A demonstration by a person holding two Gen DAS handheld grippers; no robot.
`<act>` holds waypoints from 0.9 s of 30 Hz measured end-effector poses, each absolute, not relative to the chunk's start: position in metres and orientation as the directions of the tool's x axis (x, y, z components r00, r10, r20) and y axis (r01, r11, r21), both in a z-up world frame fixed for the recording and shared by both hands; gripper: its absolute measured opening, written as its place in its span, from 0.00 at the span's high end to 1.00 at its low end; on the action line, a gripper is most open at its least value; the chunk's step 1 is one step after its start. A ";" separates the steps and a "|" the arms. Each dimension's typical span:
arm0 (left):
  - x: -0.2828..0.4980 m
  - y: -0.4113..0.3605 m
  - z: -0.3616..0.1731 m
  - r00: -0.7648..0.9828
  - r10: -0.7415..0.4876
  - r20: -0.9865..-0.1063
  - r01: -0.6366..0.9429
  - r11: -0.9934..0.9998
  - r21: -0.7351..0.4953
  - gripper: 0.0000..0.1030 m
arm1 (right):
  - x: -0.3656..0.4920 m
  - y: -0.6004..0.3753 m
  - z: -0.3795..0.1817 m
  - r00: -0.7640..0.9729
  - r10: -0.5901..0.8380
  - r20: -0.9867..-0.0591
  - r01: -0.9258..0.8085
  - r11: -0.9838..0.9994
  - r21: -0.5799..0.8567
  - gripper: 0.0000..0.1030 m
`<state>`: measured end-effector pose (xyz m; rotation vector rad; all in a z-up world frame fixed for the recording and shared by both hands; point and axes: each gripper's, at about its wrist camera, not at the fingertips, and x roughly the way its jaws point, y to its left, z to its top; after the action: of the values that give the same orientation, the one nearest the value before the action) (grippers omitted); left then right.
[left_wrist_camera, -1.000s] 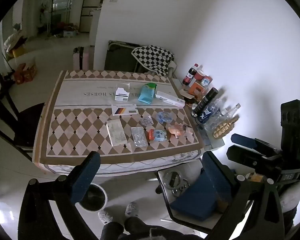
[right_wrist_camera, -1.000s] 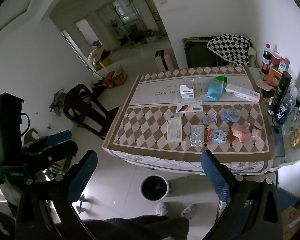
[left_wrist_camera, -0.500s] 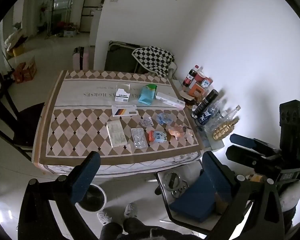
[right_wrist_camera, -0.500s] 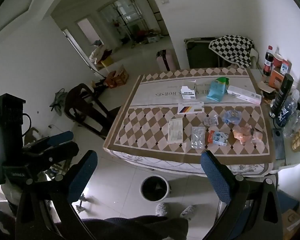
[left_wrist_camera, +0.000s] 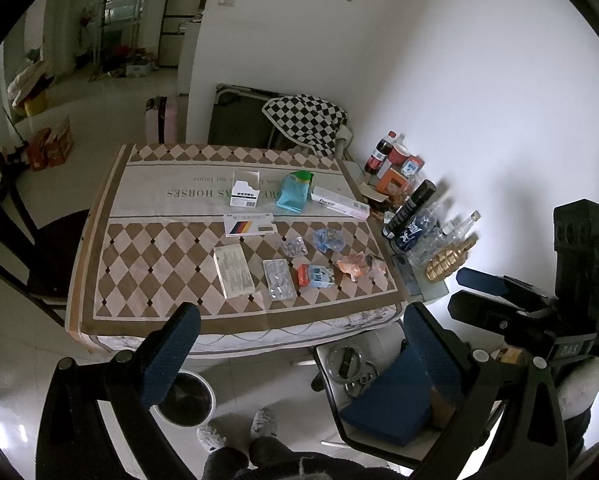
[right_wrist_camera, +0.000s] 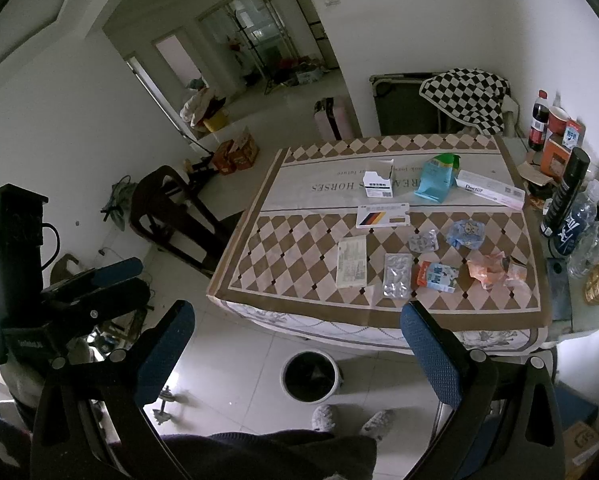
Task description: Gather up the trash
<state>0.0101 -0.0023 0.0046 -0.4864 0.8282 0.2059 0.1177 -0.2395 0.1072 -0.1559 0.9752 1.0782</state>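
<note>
Trash lies scattered on a table under a checked cloth (left_wrist_camera: 139, 316): a blister pack (left_wrist_camera: 279, 279), a red-and-blue carton (left_wrist_camera: 315, 275), an orange wrapper (left_wrist_camera: 357, 265), a crumpled blue wrapper (left_wrist_camera: 328, 239) and several small boxes. A round bin (left_wrist_camera: 187, 398) stands on the floor below the near edge, also in the right wrist view as the bin (right_wrist_camera: 309, 376). My left gripper (left_wrist_camera: 299, 348) hangs open and empty, short of the table. To its right, my right gripper (right_wrist_camera: 297, 344) is open and empty too, above the bin.
Bottles and a tall black can (left_wrist_camera: 409, 208) crowd a side stand at the table's right end. A stool with a blue box (left_wrist_camera: 383, 400) sits under there. Dark wooden chairs (right_wrist_camera: 171, 216) stand left of the table. A person's slippered feet (right_wrist_camera: 351, 420) are beside the bin.
Both views have drifted slightly, so the table sits a touch lower in frame. Nothing on the table has moved and both grippers stay open.
</note>
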 end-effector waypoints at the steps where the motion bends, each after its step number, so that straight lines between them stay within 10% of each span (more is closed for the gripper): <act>1: 0.010 -0.002 0.005 0.664 -0.011 -0.748 -0.361 0.871 -0.333 0.00 | 0.118 -0.239 0.107 0.119 0.669 -0.733 -0.798 0.504 0.331 0.00; 27: 0.009 -0.003 0.004 0.664 -0.007 -0.747 -0.362 0.872 -0.330 0.00 | 0.122 -0.233 0.105 0.115 0.670 -0.734 -0.797 0.503 0.335 0.00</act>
<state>0.0091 -0.0031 0.0040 -0.4842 0.8270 0.2096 0.1220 -0.2335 0.1050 -0.1555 0.9784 1.0808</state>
